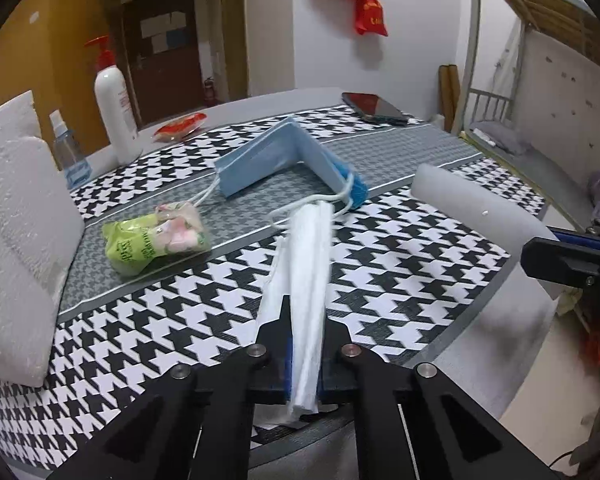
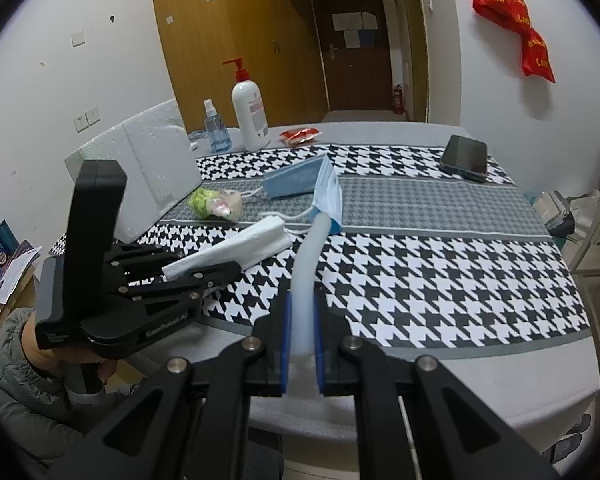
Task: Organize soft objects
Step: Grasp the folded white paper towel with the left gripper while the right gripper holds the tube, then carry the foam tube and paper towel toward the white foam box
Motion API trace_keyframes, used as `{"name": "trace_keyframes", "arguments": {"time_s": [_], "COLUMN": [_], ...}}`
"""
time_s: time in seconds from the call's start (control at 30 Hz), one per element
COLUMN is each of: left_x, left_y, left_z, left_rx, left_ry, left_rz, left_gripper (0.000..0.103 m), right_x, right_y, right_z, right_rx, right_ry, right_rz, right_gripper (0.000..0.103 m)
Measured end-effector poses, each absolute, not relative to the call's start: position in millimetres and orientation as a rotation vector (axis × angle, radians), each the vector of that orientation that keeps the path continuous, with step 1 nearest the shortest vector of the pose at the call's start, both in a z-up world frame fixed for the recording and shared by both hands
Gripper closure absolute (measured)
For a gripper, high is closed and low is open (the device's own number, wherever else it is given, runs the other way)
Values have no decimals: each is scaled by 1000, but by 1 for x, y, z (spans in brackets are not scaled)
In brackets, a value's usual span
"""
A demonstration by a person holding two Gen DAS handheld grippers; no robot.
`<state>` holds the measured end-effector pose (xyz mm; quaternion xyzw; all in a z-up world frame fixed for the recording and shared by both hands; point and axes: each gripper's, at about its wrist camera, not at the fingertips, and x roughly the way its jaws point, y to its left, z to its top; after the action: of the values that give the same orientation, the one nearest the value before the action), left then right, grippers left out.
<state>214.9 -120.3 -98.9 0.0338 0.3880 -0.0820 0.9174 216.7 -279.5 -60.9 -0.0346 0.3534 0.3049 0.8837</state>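
My left gripper (image 1: 305, 322) is shut on a folded white tissue pack (image 1: 306, 264), held low over the houndstooth cloth; it also shows in the right wrist view (image 2: 236, 250). My right gripper (image 2: 302, 304) is shut on a pale white foam strip (image 2: 309, 264) that bends forward toward the masks; the strip shows as a wide white sheet in the left wrist view (image 1: 480, 216). Two blue face masks (image 1: 284, 152) lie crossed mid-table, also in the right wrist view (image 2: 300, 182). A green and pink soft-candy bag (image 1: 156, 240) lies left of them.
White foam blocks (image 1: 16, 216) stand at the table's left. A pump bottle (image 1: 114, 108), a blue spray bottle (image 1: 66, 148) and a red packet (image 1: 180, 126) stand at the back. A phone (image 2: 464, 156) lies at the back right. A bunk bed (image 1: 540, 60) is right.
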Motion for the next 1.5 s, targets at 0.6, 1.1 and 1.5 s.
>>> {"name": "trace_keyframes", "arguments": {"time_s": [0.6,1.1,1.5], "left_x": [183,146,118], "left_y": [-109,-64,-22], "left_z": [-44,-5,11], "left_rx": [73,53,25], "left_ry": [658,541,481], "left_rz": [-168,-115,-55], "left_gripper": [95,95,95], "right_x": [208,196,185], "right_y": [-268,-221,-178], "right_z": [-46,-23,-13], "right_rx": [-77,-109,-136], "right_ry": [689,613,580], "right_rz": [644,715,781], "right_gripper": [90,90,90]}}
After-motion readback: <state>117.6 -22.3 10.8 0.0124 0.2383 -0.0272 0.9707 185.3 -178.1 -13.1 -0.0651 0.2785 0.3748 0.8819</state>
